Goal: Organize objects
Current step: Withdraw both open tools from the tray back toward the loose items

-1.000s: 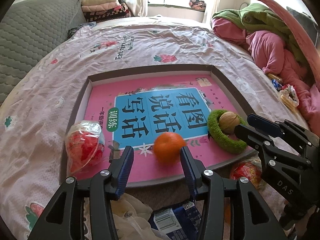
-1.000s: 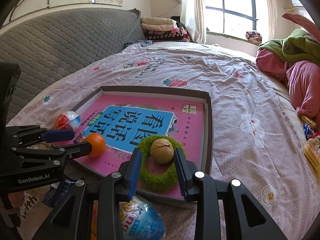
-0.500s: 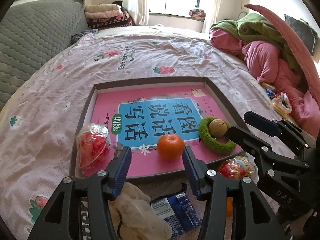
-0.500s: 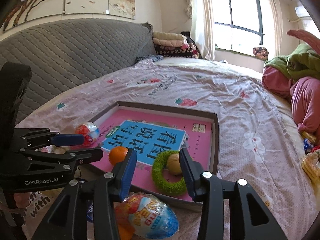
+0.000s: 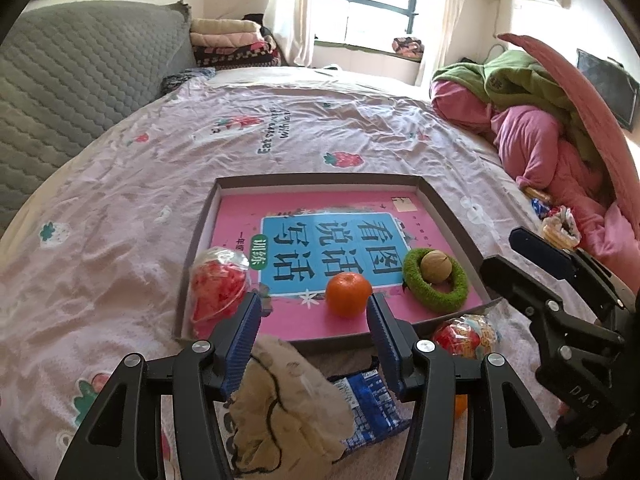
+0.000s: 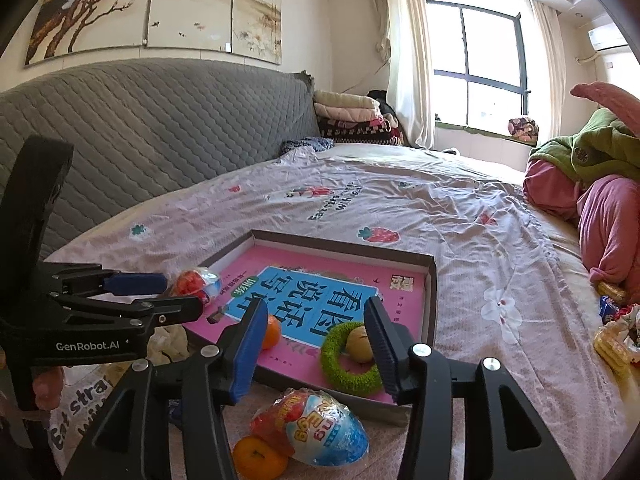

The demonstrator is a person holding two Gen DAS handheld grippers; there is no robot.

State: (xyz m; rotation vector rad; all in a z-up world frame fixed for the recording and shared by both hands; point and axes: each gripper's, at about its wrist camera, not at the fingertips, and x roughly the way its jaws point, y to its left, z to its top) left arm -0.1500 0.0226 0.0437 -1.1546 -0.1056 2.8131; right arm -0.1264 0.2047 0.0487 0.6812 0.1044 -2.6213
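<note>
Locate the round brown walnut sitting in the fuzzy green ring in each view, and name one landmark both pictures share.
Left wrist view: the walnut sits right of centre, inside the green ring.
Right wrist view: the walnut sits low centre, beside the right finger.
Shared landmark: the pink book with blue title panel.

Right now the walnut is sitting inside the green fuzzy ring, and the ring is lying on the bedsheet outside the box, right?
Not quite. The walnut does sit inside the green fuzzy ring, but the ring lies inside the box, on the pink book, not on the bedsheet. The left wrist view shows it clearly.
</note>
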